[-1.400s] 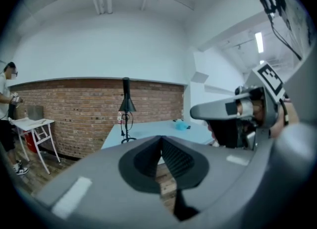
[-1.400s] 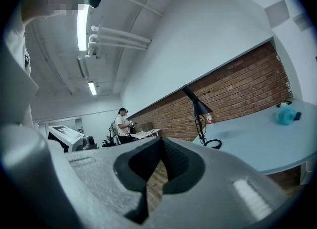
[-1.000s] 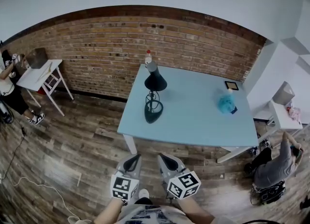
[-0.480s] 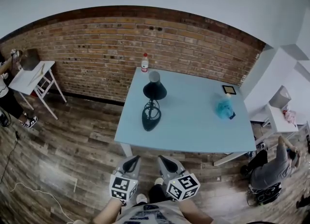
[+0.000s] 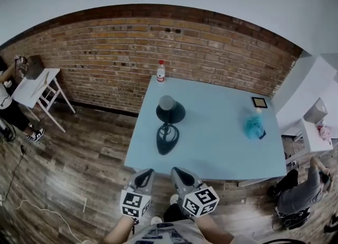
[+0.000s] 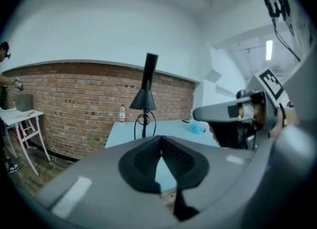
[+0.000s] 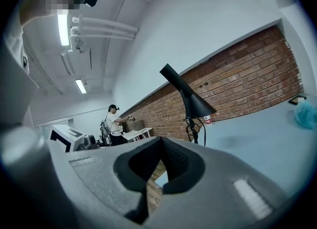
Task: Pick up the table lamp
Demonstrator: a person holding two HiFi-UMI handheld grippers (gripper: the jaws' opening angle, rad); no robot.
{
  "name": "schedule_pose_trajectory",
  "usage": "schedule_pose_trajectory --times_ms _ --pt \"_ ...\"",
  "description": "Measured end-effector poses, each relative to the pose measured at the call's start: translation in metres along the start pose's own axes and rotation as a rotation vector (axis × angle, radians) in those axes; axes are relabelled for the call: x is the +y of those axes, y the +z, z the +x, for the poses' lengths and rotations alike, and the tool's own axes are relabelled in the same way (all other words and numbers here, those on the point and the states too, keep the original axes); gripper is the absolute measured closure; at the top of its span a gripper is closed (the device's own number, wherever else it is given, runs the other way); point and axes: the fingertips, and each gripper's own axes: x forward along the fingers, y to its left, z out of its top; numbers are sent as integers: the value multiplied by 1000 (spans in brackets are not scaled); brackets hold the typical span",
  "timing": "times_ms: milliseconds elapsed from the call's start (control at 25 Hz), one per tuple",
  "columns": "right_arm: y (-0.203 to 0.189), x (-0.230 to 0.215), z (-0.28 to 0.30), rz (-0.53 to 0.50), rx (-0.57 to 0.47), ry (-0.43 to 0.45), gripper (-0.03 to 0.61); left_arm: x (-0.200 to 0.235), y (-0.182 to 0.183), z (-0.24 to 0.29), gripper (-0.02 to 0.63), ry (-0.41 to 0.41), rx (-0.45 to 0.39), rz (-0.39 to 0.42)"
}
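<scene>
A black table lamp (image 5: 169,113) with a cone shade stands upright on the left half of the light blue table (image 5: 216,142), its cord looped at the base (image 5: 167,137). The lamp also shows in the left gripper view (image 6: 144,96) and in the right gripper view (image 7: 190,101), ahead of the jaws. My left gripper (image 5: 144,175) and right gripper (image 5: 178,174) hang side by side short of the table's near edge, apart from the lamp. Both are shut with nothing between their pads.
A plastic bottle (image 5: 161,72) stands at the table's far left corner. A crumpled teal bag (image 5: 253,125) and a small dark frame (image 5: 259,102) lie at the right. A brick wall (image 5: 105,58) runs behind. A person stands by a white side table (image 5: 37,82) at left; another person (image 5: 298,195) crouches at right.
The table and lamp have come closer and lower in the head view as I moved toward them. Both grippers have stayed shut and side by side.
</scene>
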Motion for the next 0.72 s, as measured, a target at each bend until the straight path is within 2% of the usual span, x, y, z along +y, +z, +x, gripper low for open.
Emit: schedule_pose_trajectory --times_ms 200,440,720 --pt "18 -42 30 -1 5 35 580 12 11 46 621 27 7 -3" --pt "35 -72 66 -9 17 110 580 25 17 88 621 66 40 -21" --pt "47 -95 92 -27 35 249 580 36 13 124 621 118 92 -32"
